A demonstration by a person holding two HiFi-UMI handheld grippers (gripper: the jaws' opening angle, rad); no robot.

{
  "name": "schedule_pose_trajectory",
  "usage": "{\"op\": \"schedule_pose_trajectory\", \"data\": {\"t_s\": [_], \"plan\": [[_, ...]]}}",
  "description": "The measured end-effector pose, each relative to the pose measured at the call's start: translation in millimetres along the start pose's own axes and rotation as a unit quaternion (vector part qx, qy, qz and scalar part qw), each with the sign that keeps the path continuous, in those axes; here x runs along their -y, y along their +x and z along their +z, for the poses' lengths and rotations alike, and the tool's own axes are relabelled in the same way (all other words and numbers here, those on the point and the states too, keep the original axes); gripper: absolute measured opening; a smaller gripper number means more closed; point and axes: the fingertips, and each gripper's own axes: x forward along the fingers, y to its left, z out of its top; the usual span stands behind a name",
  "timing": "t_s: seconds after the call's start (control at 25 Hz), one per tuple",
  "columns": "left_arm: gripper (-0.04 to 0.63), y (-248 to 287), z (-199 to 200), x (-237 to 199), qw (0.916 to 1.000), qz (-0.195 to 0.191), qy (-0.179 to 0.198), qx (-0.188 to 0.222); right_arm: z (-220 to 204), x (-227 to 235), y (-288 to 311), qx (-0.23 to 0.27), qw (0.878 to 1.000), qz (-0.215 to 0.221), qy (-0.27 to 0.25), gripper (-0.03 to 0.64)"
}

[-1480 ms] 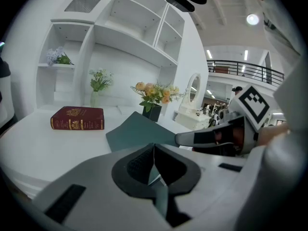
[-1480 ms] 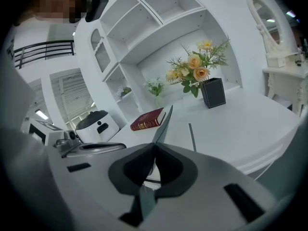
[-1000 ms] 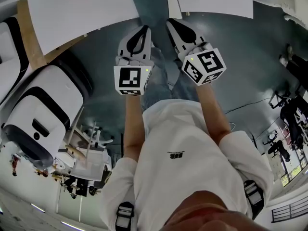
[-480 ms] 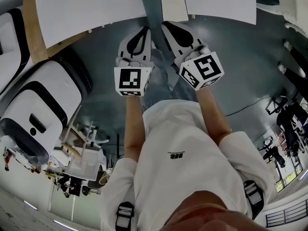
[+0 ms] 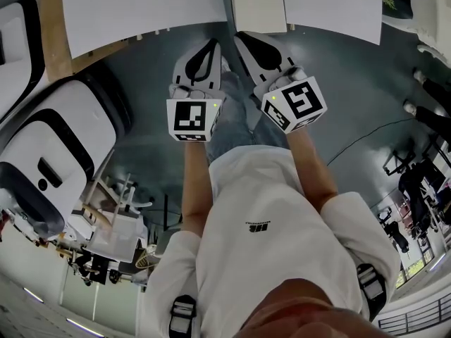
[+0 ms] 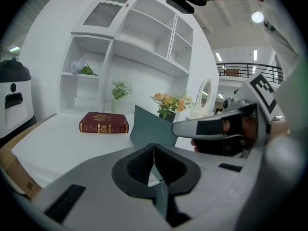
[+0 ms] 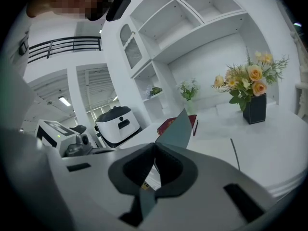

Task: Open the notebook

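my right gripper [image 7: 154,147] has rolled a touch toward my left gripper [image 6: 154,147] since a second ago, both pinching the teal-covered notebook [image 6: 152,127] tight.

Bright, even white light fills the room around the shelf unit [image 6: 144,42]; up and right of the shelf unit a ceiling lamp [image 6: 257,17] flares into a glare spot; shadows inside its compartments are soft and faint; the wide lens bows its uprights and blackens the corners; in front of it the left gripper [image 6: 154,148] looks soft, unfocused; the head view's floor [image 5: 352,83] reads dull, dark.
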Motion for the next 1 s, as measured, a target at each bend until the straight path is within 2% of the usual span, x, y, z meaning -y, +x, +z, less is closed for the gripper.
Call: {"op": "schedule_pose_trajectory", "data": {"t_s": [1.0], "plan": [[0.000,-30,-13,-67,0.9979,0.057,-0.029,-0.002,-18,-49,70,-0.043,0.997,0.061,-0.025,0.005]]}}
